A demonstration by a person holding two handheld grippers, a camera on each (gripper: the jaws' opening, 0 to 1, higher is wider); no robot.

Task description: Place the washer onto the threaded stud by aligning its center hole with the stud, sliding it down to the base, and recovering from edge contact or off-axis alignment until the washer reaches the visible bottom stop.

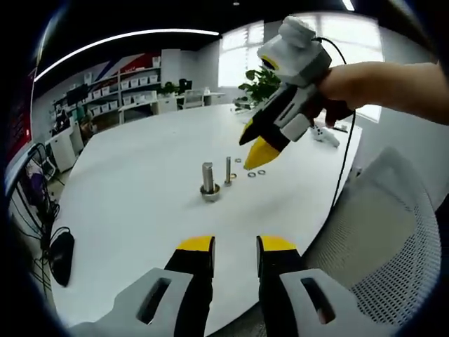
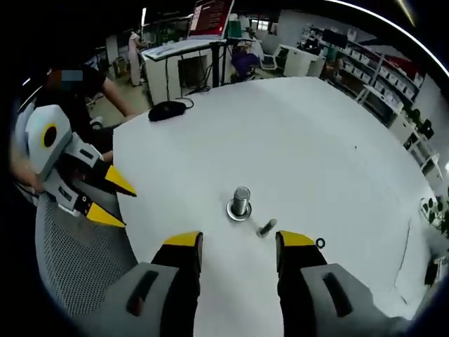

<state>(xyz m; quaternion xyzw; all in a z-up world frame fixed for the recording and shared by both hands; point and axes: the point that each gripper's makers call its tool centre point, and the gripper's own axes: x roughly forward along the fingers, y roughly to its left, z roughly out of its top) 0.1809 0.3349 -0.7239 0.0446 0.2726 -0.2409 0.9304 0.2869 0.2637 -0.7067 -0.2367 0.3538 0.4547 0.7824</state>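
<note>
White table (image 1: 126,189) with the fastening hardware set out ahead of both hand-held grippers. The left gripper (image 1: 235,246) has its yellow-tipped jaws apart and holding nothing; the right gripper (image 2: 237,242) likewise stands with its jaws parted and bare. Straight ahead of the right gripper's jaws rises the large threaded stud (image 2: 240,201), upright on a round base; just beside it, towards the right jaw, is a thinner bolt (image 2: 267,227), and a loose washer (image 2: 320,243) lies next to the right jaw tip. From the left gripper, the same stud stands ahead of the jaws and well apart from them, with further small washers (image 1: 256,173) lying flat on the table beyond it, under the tip of the right gripper. Handling judgement: each washer is likely light, rigid and smooth metal, lying flush on a slick top, so it may skid when nudged (an edge pinch across the rim, leaving the centre hole free, seems the soundest hold). No brand, label or writing is legible at this size
</note>
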